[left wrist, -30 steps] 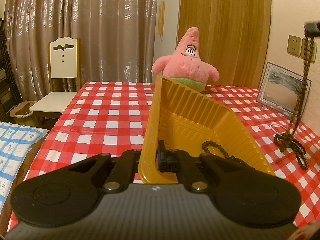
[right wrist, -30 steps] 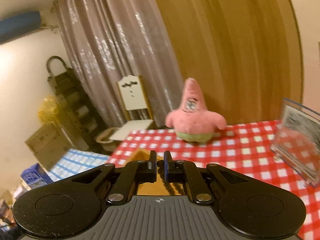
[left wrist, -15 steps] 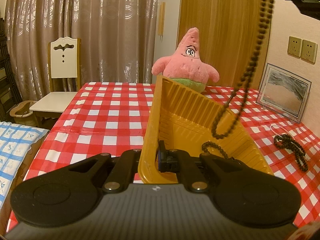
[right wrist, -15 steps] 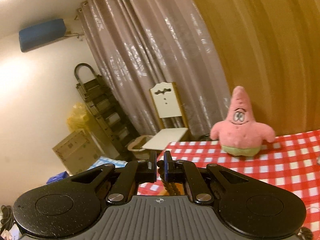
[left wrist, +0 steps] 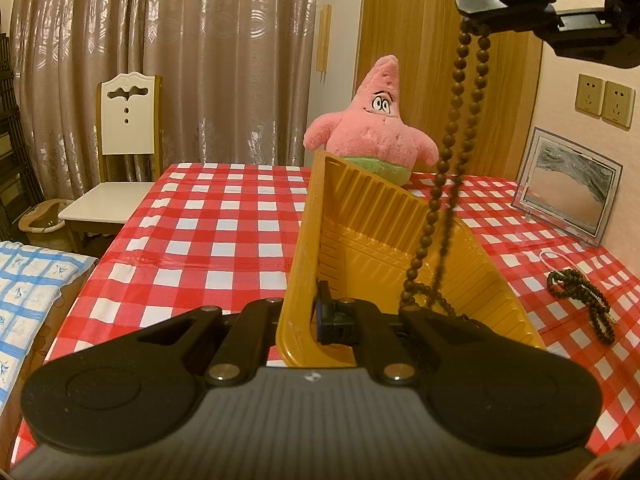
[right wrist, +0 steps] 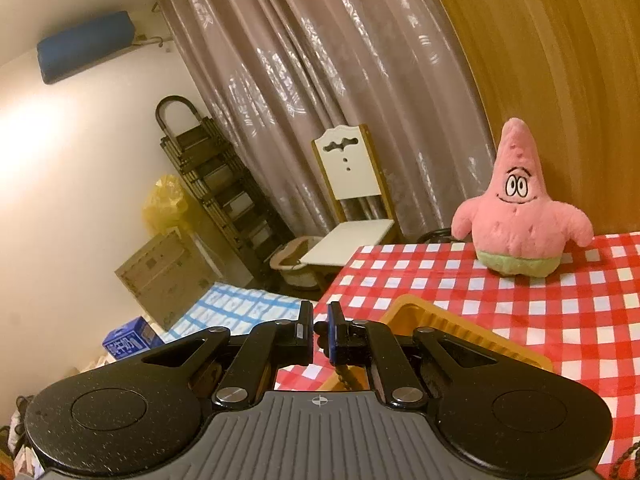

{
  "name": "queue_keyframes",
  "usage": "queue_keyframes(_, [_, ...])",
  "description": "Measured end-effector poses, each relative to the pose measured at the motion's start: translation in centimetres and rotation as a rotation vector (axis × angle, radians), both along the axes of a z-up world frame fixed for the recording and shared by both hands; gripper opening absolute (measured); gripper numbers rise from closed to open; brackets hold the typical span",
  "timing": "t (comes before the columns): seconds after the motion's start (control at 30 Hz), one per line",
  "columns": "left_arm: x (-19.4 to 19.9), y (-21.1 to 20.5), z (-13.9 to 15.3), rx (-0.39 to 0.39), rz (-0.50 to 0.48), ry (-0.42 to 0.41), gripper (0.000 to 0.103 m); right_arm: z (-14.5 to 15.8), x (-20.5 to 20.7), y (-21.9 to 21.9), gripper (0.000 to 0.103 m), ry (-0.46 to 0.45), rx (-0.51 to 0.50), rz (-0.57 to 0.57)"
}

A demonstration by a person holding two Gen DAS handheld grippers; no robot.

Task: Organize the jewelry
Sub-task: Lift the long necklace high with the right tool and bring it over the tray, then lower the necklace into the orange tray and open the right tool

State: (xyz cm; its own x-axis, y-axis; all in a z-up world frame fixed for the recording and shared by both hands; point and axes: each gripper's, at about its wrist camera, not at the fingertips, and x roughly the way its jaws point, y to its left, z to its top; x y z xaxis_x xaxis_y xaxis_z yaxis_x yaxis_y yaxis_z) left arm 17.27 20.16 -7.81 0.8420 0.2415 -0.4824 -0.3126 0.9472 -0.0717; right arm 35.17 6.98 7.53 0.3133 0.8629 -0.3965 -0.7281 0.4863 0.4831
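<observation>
My left gripper [left wrist: 308, 312] is shut on the near wall of a yellow ribbed plastic tray [left wrist: 368, 232], holding it tilted on the checked tablecloth. High at the upper right, my right gripper [left wrist: 472, 10] is shut on a long brown bead necklace [left wrist: 448, 152]. The strand hangs straight down, and its lower end rests inside the tray beside a dark bead chain lying there. In the right wrist view the right gripper [right wrist: 320, 330] pinches a bead between its pads, above the tray's rim [right wrist: 452, 326]. A second dark bead strand [left wrist: 580, 292] lies on the cloth at the right.
A pink star plush toy [left wrist: 374, 128] stands behind the tray. A framed picture [left wrist: 568, 192] leans on the right wall below two sockets [left wrist: 604, 98]. A white chair [left wrist: 120, 160] sits at the table's far left corner, and a blue checked cloth [left wrist: 28, 276] lies left of the table.
The right gripper carried the bead necklace from the right side of the table leftward to above the tray; its lower end now rests inside the tray. The left gripper and tray stayed still.
</observation>
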Motion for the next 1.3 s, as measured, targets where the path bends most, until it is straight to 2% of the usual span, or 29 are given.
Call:
queue_keyframes(0.2, [0.0,0.0,0.0,-0.001,0.0,-0.001,0.004,-2.4,0.4,0.2,0.007,0.057,-0.045,-0.008])
queue_keyframes(0.5, [0.0,-0.1,0.0,-0.002,0.0,0.0,0.004,-8.3,1.2,-0.7,0.007,0.207,-0.138,-0.06])
queue_keyframes(0.73, [0.0,0.0,0.0,-0.002,0.0,0.0,0.004,-11.7,1.8,-1.3,0.007,0.276,-0.213,-0.109])
queue_keyframes(0.93, [0.0,0.0,0.0,-0.002,0.001,0.0,0.004,-12.3,1.6,-0.8,0.007,0.276,-0.225,-0.111])
queue_keyframes(1.13, [0.1,-0.1,0.0,-0.002,0.001,0.0,0.004,-10.1,0.3,-0.4,0.007,0.163,-0.074,-0.059])
queue_keyframes(1.3, [0.0,0.0,-0.3,-0.005,0.003,0.0,0.004,-11.8,-0.1,0.7,0.007,0.157,-0.187,-0.049])
